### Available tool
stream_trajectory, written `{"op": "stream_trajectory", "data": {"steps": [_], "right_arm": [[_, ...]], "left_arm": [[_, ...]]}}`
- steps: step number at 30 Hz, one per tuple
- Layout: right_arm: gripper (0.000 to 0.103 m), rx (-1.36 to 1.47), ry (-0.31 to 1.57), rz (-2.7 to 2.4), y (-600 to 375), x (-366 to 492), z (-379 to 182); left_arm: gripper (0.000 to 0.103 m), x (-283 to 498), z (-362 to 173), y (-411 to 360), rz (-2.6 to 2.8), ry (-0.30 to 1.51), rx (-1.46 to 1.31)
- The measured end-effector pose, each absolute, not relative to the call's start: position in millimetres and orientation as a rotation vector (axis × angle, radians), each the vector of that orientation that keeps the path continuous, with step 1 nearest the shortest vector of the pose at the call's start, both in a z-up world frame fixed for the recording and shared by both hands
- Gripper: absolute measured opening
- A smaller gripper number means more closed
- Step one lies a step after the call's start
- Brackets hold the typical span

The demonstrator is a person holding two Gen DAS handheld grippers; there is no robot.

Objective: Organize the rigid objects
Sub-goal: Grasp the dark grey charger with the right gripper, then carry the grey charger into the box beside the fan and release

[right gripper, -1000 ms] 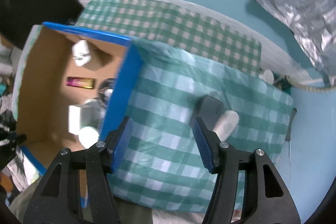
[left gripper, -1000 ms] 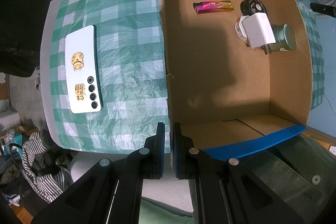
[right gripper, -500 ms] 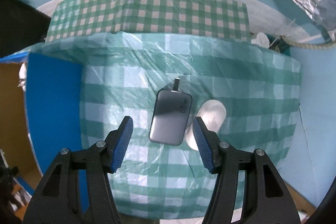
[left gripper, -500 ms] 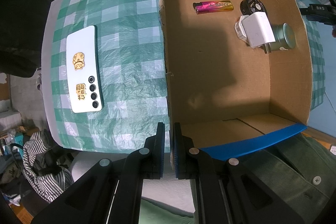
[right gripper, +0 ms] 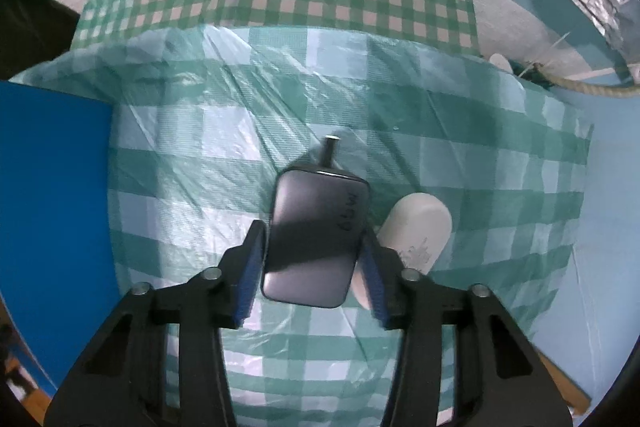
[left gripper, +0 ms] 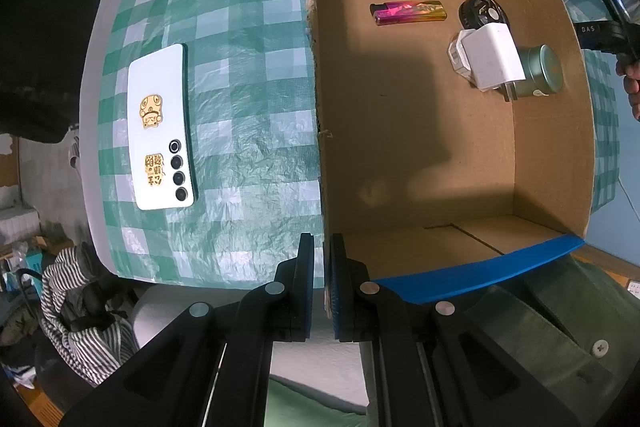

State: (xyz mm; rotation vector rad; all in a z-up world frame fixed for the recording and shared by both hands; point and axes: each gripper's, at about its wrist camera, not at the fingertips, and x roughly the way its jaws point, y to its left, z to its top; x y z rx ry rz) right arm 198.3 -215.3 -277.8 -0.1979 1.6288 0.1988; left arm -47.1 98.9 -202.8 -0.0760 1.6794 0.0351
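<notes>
The right gripper [right gripper: 314,263] is closing its fingers around the grey charger [right gripper: 316,239], which is lying on the table [right gripper: 500,163] beside a white case [right gripper: 416,227]; whether the pads are pressing yet I cannot tell. Next, I judge, comes lifting it into the cardboard box [left gripper: 420,155], whose wall the left gripper [left gripper: 320,287] is pinching with its fingers clamped together.

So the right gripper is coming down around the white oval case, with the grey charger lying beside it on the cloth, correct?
Not quite, it is the other way round. The right wrist view shows the right gripper around the grey charger, its jaws just closing on it, while the white oval case lies beside it on the cloth.
</notes>
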Motion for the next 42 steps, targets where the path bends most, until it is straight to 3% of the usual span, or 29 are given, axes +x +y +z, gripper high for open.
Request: {"op": "stream_trajectory", "data": {"steps": [7,24,42], "right_arm": [[0.044,-0.322,1.605,0.308,-199,190,-279],[0.041,-0.305,1.605,0.286,-199,187,-288],[0.041,-0.281,1.55,0.399,-184,156,-218]], "left_arm": [[0.007,-47,-203,99,0.036,1.679,-0.076],[0.009,-48,-205,99,0.037,1.679,-0.076],[0.008,-49,-206,97,0.038,1.679,-0.071]]}}
